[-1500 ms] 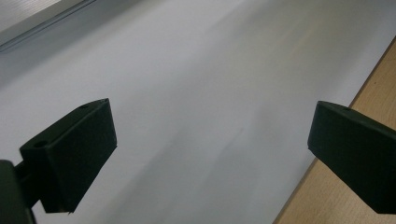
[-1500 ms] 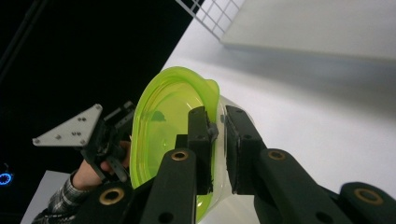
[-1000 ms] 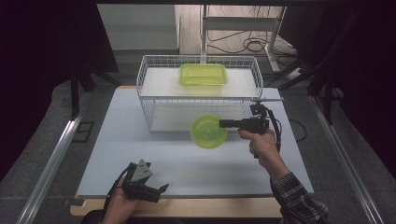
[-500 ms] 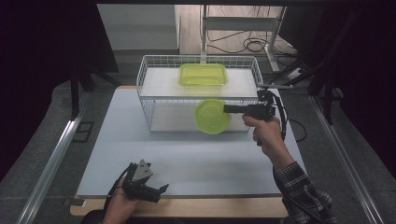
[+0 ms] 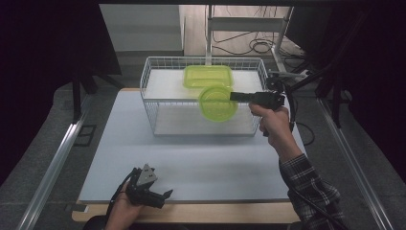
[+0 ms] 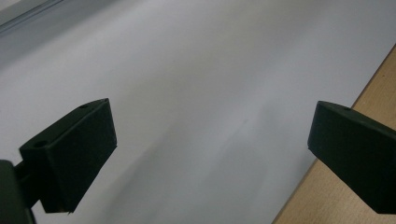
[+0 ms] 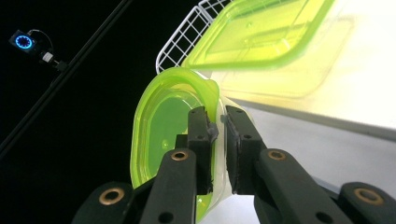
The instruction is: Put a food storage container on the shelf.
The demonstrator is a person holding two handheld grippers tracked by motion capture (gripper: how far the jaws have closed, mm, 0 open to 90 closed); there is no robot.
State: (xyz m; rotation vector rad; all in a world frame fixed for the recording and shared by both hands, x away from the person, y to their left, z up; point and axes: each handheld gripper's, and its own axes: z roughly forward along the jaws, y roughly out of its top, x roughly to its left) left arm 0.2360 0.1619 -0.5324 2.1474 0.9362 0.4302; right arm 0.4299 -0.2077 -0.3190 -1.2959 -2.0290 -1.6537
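My right gripper (image 5: pixel 238 97) is shut on the rim of a round green-lidded container (image 5: pixel 218 103), held in the air over the front wall of the white wire basket (image 5: pixel 152 103). In the right gripper view the jaws pinch the container's edge (image 7: pixel 159 126) between the pads of the right gripper (image 7: pixel 217 135). A rectangular green-lidded container (image 5: pixel 208 76) lies inside the basket at the back, also seen in the right gripper view (image 7: pixel 266 37). My left gripper (image 5: pixel 163 196) rests open at the table's near edge; its jaws stand wide apart over the white mat (image 6: pixel 196 93) with nothing between them.
A white mat (image 5: pixel 191 158) covers the wooden table (image 5: pixel 215 213). Metal rails run along both sides of the table. Cables and a stand's legs lie on the floor behind the basket.
My right gripper has lifted the round container from just above the mat up and back, toward the top of the basket. The left gripper has not moved.
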